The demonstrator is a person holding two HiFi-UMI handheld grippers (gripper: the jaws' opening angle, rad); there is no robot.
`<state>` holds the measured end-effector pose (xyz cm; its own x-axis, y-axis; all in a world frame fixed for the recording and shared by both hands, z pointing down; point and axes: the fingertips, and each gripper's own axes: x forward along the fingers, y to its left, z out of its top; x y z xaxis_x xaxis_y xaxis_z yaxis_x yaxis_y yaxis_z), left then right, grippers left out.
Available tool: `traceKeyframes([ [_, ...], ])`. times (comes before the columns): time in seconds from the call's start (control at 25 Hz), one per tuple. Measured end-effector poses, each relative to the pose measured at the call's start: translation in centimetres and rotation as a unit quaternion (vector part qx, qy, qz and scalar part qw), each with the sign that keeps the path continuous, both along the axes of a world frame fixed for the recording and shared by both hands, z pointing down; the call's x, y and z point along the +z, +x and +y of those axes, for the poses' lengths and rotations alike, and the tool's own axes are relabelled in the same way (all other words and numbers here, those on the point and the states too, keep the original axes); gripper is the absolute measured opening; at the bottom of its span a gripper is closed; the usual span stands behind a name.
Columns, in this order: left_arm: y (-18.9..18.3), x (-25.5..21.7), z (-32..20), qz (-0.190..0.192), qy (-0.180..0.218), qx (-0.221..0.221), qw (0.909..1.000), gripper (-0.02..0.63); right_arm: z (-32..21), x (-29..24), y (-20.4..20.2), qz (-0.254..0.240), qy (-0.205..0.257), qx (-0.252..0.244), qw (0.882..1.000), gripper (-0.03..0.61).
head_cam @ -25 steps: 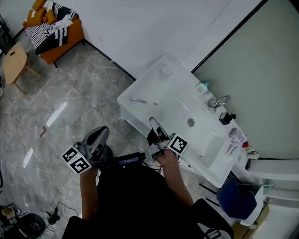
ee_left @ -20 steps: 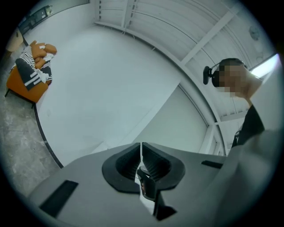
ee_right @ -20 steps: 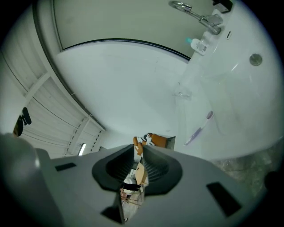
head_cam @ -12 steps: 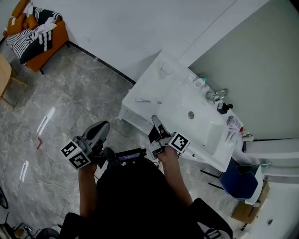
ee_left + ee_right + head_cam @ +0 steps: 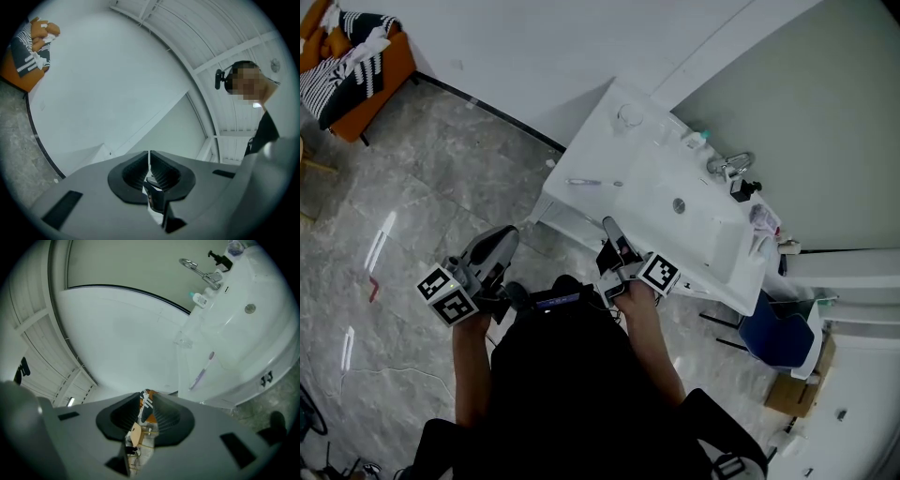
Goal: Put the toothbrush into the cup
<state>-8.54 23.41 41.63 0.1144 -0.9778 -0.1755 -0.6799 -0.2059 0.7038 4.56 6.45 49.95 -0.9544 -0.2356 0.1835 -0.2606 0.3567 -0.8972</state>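
Toothbrush on the counter, both grippers short of it

In the head view the toothbrush (image 5: pixel 592 182) lay flat on the white washbasin counter (image 5: pixel 589 148) just above frame centre, well apart from the clear cup (image 5: pixel 628 115) standing upright further up near the wall. The right gripper (image 5: pixel 610 228) pointed at the counter edge, its jaws slightly spread, having just been opening, with nothing between them. The left gripper (image 5: pixel 503 237), left of centre over the floor, had its jaws pressed together on nothing.

No legible text or markings
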Motion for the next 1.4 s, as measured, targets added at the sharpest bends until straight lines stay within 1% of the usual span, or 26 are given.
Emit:
traceKeyframes([
  [0.2, -0.5, 0.4, -1.0, -0.001, -0.002, 0.012, 0.9999, 0.02, -0.6, 0.7, -0.4, -0.002, -0.007, 0.014, 1.0, 0.071],
  [0.32, -1.1, 1.1, -1.6, -0.004, -0.011, 0.014, 0.9998, 0.02, -1.3, 1.6, -0.8, -0.007, -0.022, 0.019, 1.0, 0.072],
  [0.4, -1.6, 1.4, -2.3, -0.006, -0.019, 0.012, 0.9997, 0.02, -2.3, 2.4, -1.2, -0.006, -0.026, 0.022, 0.999, 0.072],
  [0.52, -2.2, 1.4, -3.4, -0.012, -0.032, 0.012, 0.9994, 0.02, -3.9, 3.5, -1.9, -0.006, -0.046, 0.032, 0.998, 0.072],
  [0.76, -4.1, 1.0, -7.3, -0.026, -0.053, 0.021, 0.998, 0.02, -7.3, 4.2, -4.0, -0.026, -0.073, 0.043, 0.996, 0.071],
  [0.88, -3.9, 1.1, -10.0, -0.032, -0.065, 0.038, 0.9966, 0.02, -9.3, 4.9, -3.9, -0.029, -0.09, 0.055, 0.994, 0.071],
  [1.12, -3.1, 1.5, -15.1, -0.041, -0.088, 0.069, 0.9929, 0.02, -13.0, 6.3, -3.0, -0.035, -0.111, 0.077, 0.99, 0.072],
  [1.2, -2.7, 1.6, -16.5, -0.045, -0.095, 0.077, 0.9914, 0.02, -14.0, 6.7, -2.7, -0.033, -0.112, 0.079, 0.99, 0.072],
  [1.4, -1.8, 1.8, -18.9, -0.056, -0.109, 0.095, 0.9879, 0.02, -15.7, 7.1, -2.4, -0.052, -0.126, 0.091, 0.986, 0.071],
])
